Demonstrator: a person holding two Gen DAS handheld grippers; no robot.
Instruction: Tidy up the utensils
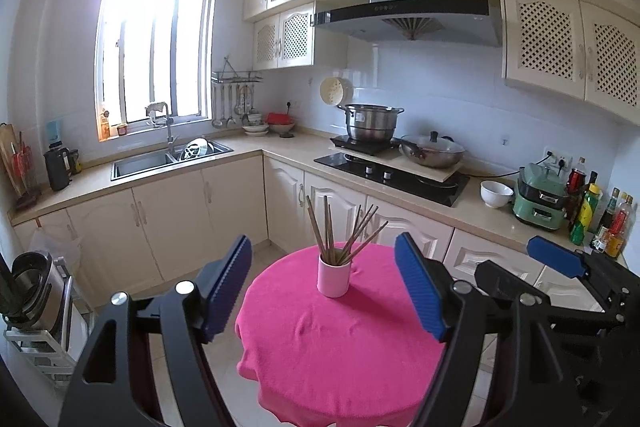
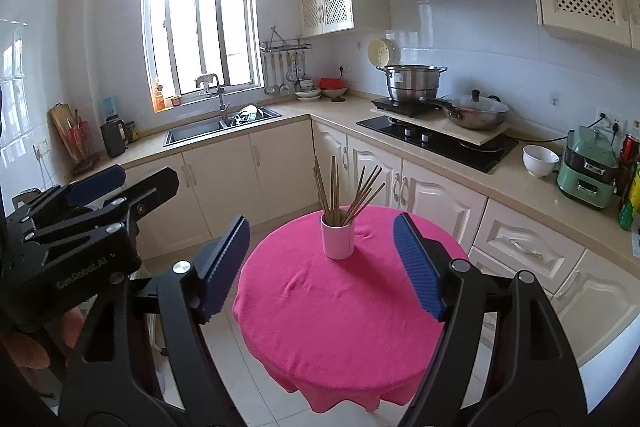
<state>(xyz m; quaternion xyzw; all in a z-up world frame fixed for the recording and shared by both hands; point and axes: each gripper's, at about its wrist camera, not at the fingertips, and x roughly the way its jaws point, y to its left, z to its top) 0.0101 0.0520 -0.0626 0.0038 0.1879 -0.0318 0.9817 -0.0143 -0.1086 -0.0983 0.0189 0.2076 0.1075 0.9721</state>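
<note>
Both the left gripper [image 1: 323, 291] and right gripper [image 2: 322, 263] were spread, empty. The chopsticks [image 1: 344, 231] in the white cup [image 1: 334, 275] looked light, stiff, slippery; grasp near upper ends.

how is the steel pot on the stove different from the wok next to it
The steel pot is tall, straight-sided and sits on the portable induction plate; the wok is shallow, wide and sits on the board beside it. The pot has side handles and shows no lid; the wok has one long handle and a glass lid with a black knob. Both are metal.
</note>
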